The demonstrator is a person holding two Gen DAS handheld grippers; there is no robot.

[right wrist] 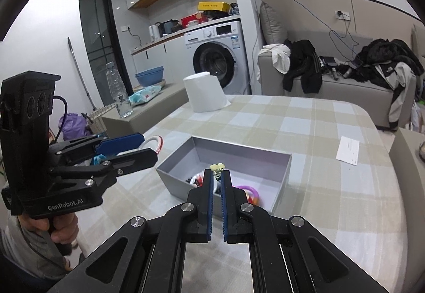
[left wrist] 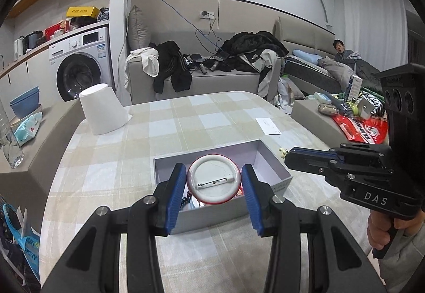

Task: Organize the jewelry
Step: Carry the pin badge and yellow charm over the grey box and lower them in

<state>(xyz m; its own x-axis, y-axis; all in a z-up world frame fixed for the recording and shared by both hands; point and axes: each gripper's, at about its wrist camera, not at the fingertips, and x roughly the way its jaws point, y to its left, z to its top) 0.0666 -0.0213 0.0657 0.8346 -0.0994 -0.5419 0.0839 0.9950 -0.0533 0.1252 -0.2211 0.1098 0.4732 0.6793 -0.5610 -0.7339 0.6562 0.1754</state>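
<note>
Left claw (left wrist: 213, 185): in the left wrist view your claw grips a round pin badge (left wrist: 213, 180) by its edge between the two blue pads (left wrist: 176, 190). The badge's white back and pin bar face the camera; a red rim shows around it. You hold it above the near end of the open grey box (left wrist: 265, 160), which sits on the checked worktop (left wrist: 186, 117). Dark beads and other small pieces lie in the box beneath the badge, partly hidden. At the right of this view, your right claw (left wrist: 288, 157) is clenched on a small pale yellow-green trinket (left wrist: 282, 151), beside the box's right wall.

Right claw (right wrist: 217, 173): in the right wrist view the pads stand nearly together, pinching the small yellow-green trinket (right wrist: 217, 167) at their tips. You cannot tell its exact type; it is too small. It hangs above the box (right wrist: 172, 173), whose interior shows dark beads, a red piece and a pink ring (right wrist: 251, 190). At the left, your left claw (right wrist: 138, 148) carries the badge (right wrist: 154, 144) clear of the box wall.

Progress: several pieces already lie in the box. Two pieces are in hand, and neither is yet set down. No loose jewelry shows elsewhere on the worktop; only an upturned white tub (right wrist: 205, 92) and a paper slip (right wrist: 348, 151) remain there.
</note>
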